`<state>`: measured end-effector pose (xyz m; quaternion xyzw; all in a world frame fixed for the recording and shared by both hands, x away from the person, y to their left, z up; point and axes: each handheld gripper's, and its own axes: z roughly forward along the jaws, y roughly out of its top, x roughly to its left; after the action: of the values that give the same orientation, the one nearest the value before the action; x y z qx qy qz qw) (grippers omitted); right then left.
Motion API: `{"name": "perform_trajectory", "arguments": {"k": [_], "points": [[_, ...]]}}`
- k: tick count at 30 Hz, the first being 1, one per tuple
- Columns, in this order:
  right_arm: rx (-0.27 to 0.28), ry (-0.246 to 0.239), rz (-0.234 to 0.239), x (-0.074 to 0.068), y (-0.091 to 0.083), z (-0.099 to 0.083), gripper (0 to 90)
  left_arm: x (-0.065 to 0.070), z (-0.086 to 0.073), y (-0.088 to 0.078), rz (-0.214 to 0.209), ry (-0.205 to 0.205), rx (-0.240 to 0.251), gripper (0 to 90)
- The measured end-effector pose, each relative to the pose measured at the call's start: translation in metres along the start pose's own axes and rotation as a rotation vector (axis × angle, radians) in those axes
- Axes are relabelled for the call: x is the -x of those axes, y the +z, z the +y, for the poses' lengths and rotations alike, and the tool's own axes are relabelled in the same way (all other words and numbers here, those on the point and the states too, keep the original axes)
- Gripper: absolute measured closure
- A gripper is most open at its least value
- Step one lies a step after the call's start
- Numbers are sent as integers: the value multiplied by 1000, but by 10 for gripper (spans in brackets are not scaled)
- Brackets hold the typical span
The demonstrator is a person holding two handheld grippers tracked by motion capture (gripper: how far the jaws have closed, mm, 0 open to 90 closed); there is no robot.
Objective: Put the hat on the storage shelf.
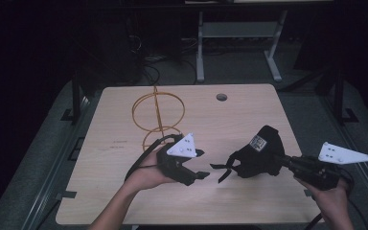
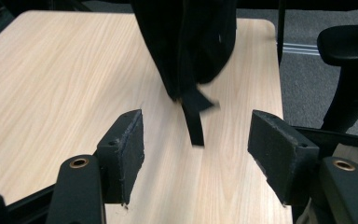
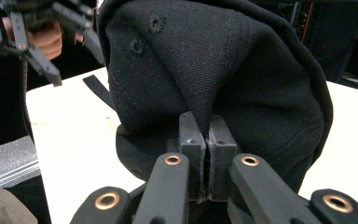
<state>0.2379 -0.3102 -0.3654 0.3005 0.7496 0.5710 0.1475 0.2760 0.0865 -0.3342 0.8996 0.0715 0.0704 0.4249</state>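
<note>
A black cap (image 1: pixel 258 154) hangs just above the wooden table (image 1: pixel 124 143), right of centre. My right gripper (image 1: pixel 281 161) is shut on a pinched fold of the cap's cloth (image 3: pixel 223 79), its pads (image 3: pixel 189 140) pressed together around the fabric. The cap's black strap (image 1: pixel 222 171) dangles toward the left. My left gripper (image 1: pixel 201 164) faces the strap from the left with its jaws open. In the left gripper view the strap end (image 2: pixel 195 119) hangs between and beyond the two pads (image 2: pixel 127 151), touching neither.
A gold wire stand (image 1: pixel 157 115) with rings stands on the table behind my left hand. A round cable hole (image 1: pixel 221 97) sits near the far edge. A desk frame (image 1: pixel 239 33) stands on the floor beyond. A dark chair armrest (image 2: pixel 347 44) is off the table's side.
</note>
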Motion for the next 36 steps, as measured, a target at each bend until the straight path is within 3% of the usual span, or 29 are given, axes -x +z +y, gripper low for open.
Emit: {"name": "perform_trajectory", "arguments": {"k": [7,17,23,36], "points": [[-23,-15,12,10,0,26,874,3,-30,-6,54,-18,-8,355],[-57,-31,23,18,9,51,874,5,-63,-1,72,-65,-1,336],[-68,-43,27,19,20,68,873,8,-74,5,82,-64,-42,324],[-79,-91,69,15,42,104,873,7,-81,7,87,-65,-42,317]]}}
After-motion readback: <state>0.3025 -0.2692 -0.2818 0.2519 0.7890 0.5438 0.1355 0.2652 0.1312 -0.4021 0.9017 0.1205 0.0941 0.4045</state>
